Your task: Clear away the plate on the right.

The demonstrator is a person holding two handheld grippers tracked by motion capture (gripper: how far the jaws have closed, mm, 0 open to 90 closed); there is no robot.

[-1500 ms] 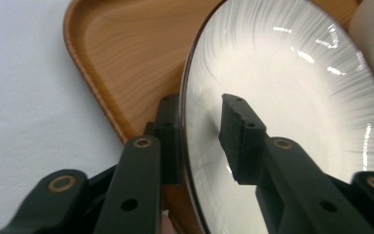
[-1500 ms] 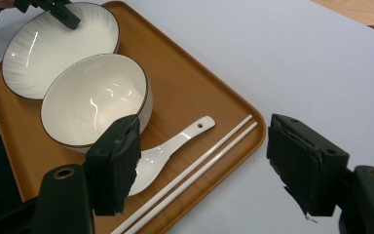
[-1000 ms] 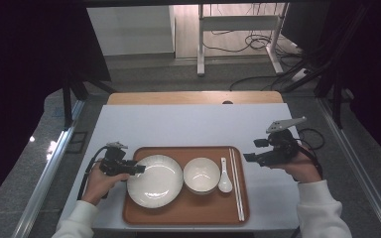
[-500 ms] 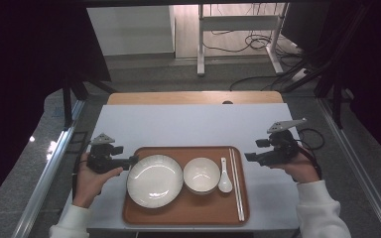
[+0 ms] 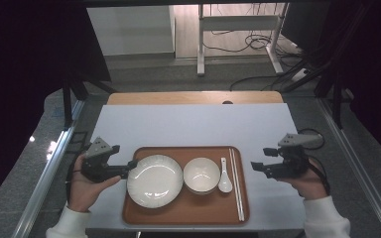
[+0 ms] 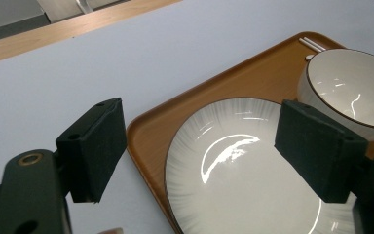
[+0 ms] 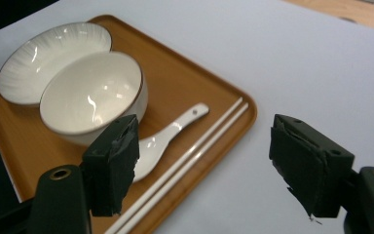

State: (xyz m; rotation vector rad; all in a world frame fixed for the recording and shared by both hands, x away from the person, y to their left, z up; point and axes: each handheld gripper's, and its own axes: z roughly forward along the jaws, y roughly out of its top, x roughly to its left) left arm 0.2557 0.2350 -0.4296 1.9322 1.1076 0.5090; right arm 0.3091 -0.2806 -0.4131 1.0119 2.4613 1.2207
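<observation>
Crockery sits on one brown tray (image 5: 178, 214) on the pale worktop (image 5: 193, 124): one ribbed white plate (image 5: 155, 180), one white bowl (image 5: 201, 175) just beside it, one white ceramic spoon (image 5: 223, 181), and one pair of white chopsticks (image 5: 236, 183) along the tray's right edge. Two hand-held grippers are up, one per hand. The left hand-held gripper (image 5: 130, 166) is at the plate's left rim; its jaws have just been opening and now stand spread, with the rim and the tray's corner seen in the gap between them in the left gripper view and neither pad pressing on the plate. The right hand-held gripper (image 5: 256, 165) hangs off the tray's right side, well apart from the chopsticks, jaws spread with nothing in them. In the left gripper view the plate (image 6: 243, 170) is cut off at the bottom edge, and the bowl (image 6: 350, 87) at the right edge. The plate's far rim is partly hidden behind the bowl in the right gripper view.
</observation>
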